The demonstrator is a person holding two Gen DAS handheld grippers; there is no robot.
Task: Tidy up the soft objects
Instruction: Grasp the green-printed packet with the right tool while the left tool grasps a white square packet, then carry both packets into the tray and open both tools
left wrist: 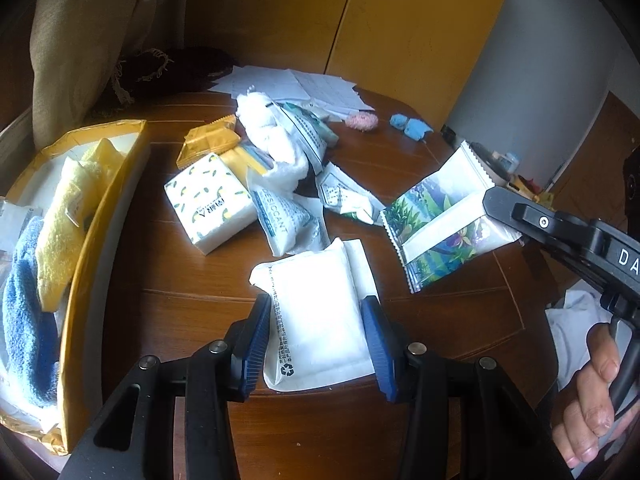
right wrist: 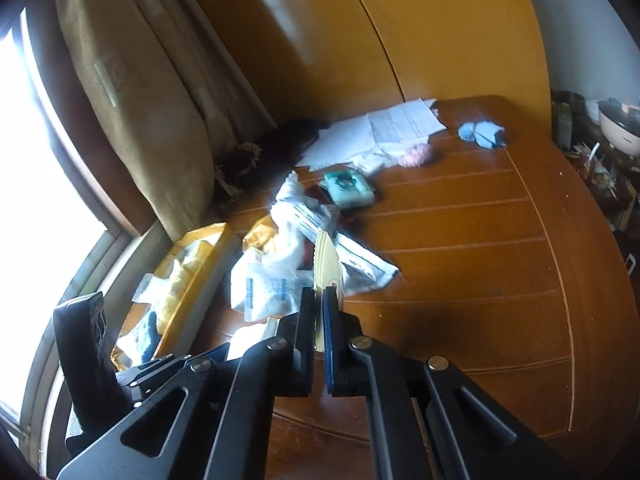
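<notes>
My left gripper point(left wrist: 317, 300) has its blue pads point(left wrist: 256, 332) pressed on both long sides of a flat white packet point(left wrist: 316, 312) with grey print, low in the left wrist view over the brown table point(left wrist: 180, 320). To the right, my right gripper point(left wrist: 494, 200) is shut on a corner of a floral-printed white packet point(left wrist: 436, 220), which hangs tilted above the table. In the right wrist view that packet point(right wrist: 327, 268) shows edge-on, pinched between the nearly closed pads of the right gripper point(right wrist: 319, 291).
A yellow open box point(left wrist: 100, 208) at the left holds a yellow towel point(left wrist: 68, 220) and a blue towel point(left wrist: 28, 320). Mid-table lie a lemon-print tissue pack point(left wrist: 208, 204), a desiccant bag point(left wrist: 280, 220) and white wadding point(left wrist: 264, 128). Beyond are papers point(left wrist: 288, 84), a pink puff point(left wrist: 362, 121) and blue cloth point(left wrist: 408, 124).
</notes>
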